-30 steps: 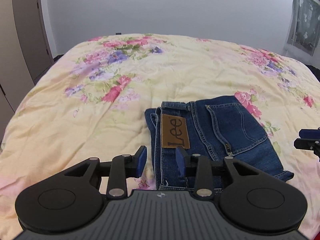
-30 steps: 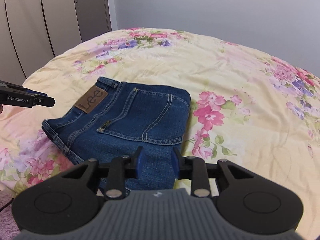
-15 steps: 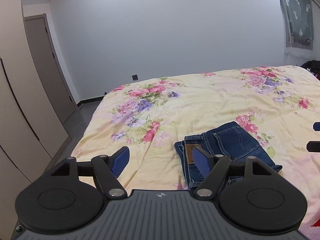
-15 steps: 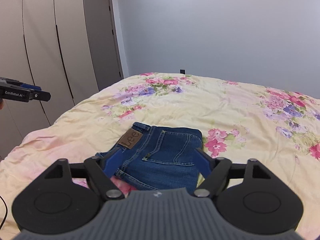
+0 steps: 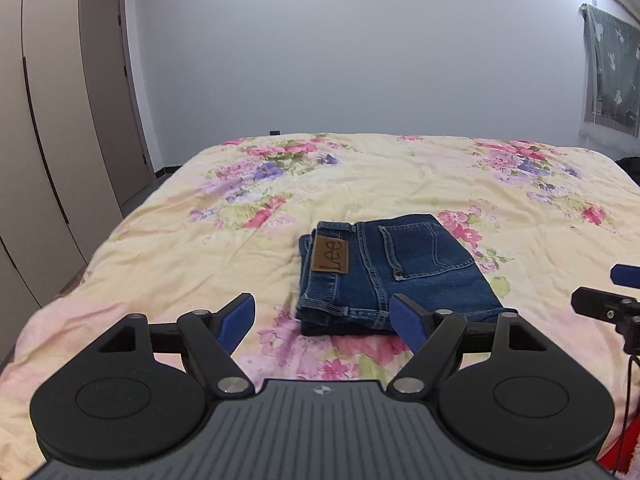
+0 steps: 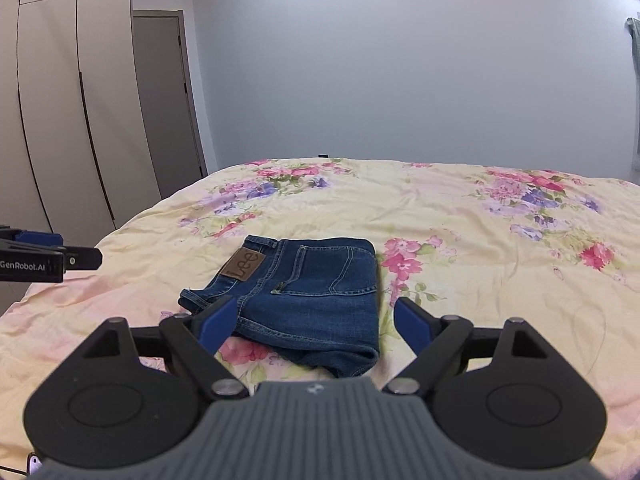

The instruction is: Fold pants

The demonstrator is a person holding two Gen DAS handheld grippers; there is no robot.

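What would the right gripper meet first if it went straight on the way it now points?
Most likely the folded jeans. The right gripper is open and empty, and the jeans lie on the floral bedspread directly ahead between its fingers. Depth is unclear, so it might pass just above them.

The dark blue denim pants (image 5: 384, 270) lie folded into a compact rectangle. Their brown leather Lee patch (image 5: 330, 255) faces up on the near part of the floral bedspread (image 5: 400, 176).

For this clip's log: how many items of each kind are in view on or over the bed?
Folded blue denim pants with brown Lee patch: 1
Black grippers with blue pads, both open and empty: 2, left gripper and right gripper
Yellow floral bedspread: 1
Total: 4
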